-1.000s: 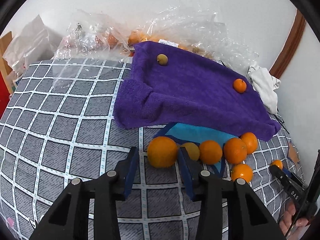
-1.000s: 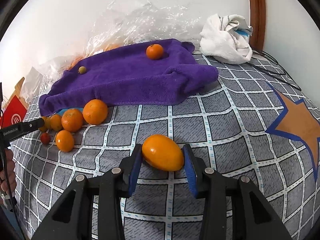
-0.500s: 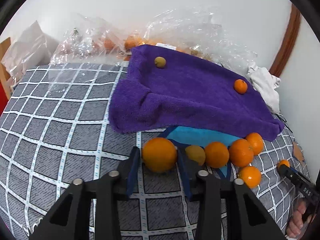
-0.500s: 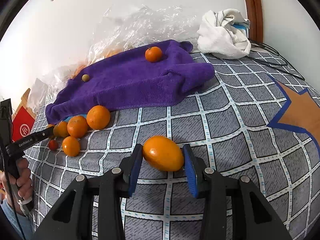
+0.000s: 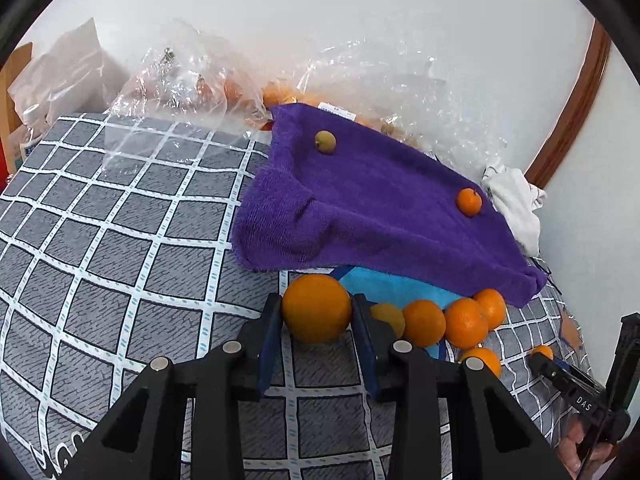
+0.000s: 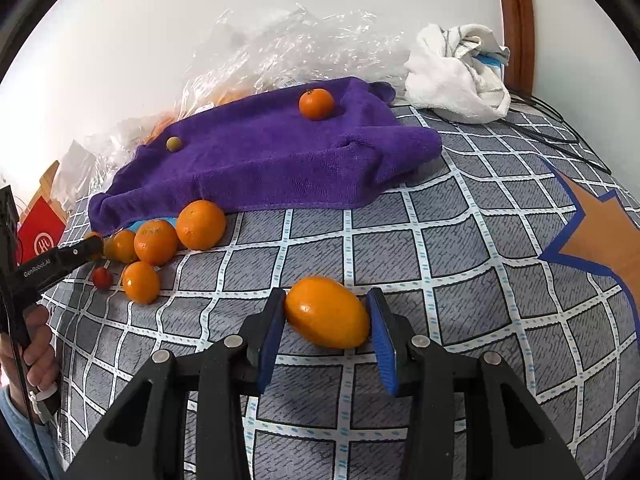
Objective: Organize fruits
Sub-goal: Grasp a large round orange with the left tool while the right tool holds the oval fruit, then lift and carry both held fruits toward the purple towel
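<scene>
I have a fruit in each tool, so the sorting looks only begun. My left tool point(image 5: 317, 334) is pinching a round orange point(image 5: 317, 308), both blue pads pressed to its sides, low over the grid-patterned bedspread point(image 5: 120, 264). My right tool point(image 6: 326, 330) has an oval orange fruit point(image 6: 327, 312) between its pads: the left pad touches it, and the right pad sits at its end, though I cannot tell whether that one truly presses.

Just right of the left tool's far pad lies a row of loose fruit: a yellowish one point(image 5: 387, 318) touching the pad, then three more oranges point(image 5: 424, 323) side by side, with another small one point(image 5: 480, 361) nearer me. From the right tool the same cluster point(image 6: 156, 242) sits ahead and well to the left, along with a small red fruit point(image 6: 102, 277). None of these is gathered into any container that I can see.

Farther ahead, a purple towel point(image 5: 380, 208) is draped over something raised, with a blue cloth point(image 5: 392, 286) showing beneath its near edge. Two fruits rest on top, well apart: a small greenish one point(image 5: 325, 142) and a mandarin point(image 5: 469, 201). Beyond it, clear plastic bags point(image 5: 192, 80) hold more orange fruit against the wall.

I judge most of the job still ahead: two in hand, the rest scattered.
</scene>
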`<state>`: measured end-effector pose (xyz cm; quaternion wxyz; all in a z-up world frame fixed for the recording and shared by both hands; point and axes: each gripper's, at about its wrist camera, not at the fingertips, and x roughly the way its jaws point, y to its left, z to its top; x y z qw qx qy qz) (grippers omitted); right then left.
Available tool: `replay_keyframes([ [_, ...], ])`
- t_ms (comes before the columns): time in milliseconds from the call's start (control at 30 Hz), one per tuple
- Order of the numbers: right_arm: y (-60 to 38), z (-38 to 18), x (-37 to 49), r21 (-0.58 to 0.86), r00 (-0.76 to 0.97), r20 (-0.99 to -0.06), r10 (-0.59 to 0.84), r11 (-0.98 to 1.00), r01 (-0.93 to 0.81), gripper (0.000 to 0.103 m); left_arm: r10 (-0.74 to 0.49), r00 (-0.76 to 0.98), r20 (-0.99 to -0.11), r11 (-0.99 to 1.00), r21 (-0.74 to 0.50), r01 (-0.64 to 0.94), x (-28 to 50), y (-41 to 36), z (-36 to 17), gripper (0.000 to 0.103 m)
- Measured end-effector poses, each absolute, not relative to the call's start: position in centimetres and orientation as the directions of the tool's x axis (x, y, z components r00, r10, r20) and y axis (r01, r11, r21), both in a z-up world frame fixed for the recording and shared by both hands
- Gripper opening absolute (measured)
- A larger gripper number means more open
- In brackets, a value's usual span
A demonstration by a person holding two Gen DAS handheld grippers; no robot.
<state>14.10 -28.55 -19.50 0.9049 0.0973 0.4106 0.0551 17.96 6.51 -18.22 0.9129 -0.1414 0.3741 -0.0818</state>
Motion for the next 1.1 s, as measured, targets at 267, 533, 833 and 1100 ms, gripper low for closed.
replay_keyframes([
  [267, -28.8, -19.4, 13.9, 0.228, 0.664, -0.725, 0.182, 0.973, -0.018, 0.040, -0.258, 0.736, -0.626, 0.947, -0.313, 0.066, 17.3, 6.3, -17.5, 0.033],
  [533, -29.2, -19.2, 13.6, 0.258, 0.678, -0.707, 0.202, 0.966, -0.019, 0.040, -0.267, 0.756, -0.598, 0.942, -0.327, 0.074, 16.9, 6.6, -17.1, 0.033],
  [833, -29.1, -18.7, 13.2, 0.261, 0.689, -0.694, 0.209, 0.965, -0.029, 0.040, -0.272, 0.774, -0.572, 0.936, -0.343, 0.076, 16.5, 7.0, -16.6, 0.033],
  [1100, -29.3, -15.9, 12.9, 0.263, 0.710, -0.677, 0.193, 0.965, -0.012, 0.040, -0.296, 0.787, -0.541, 0.923, -0.375, 0.089, 15.2, 7.5, -14.3, 0.033],
])
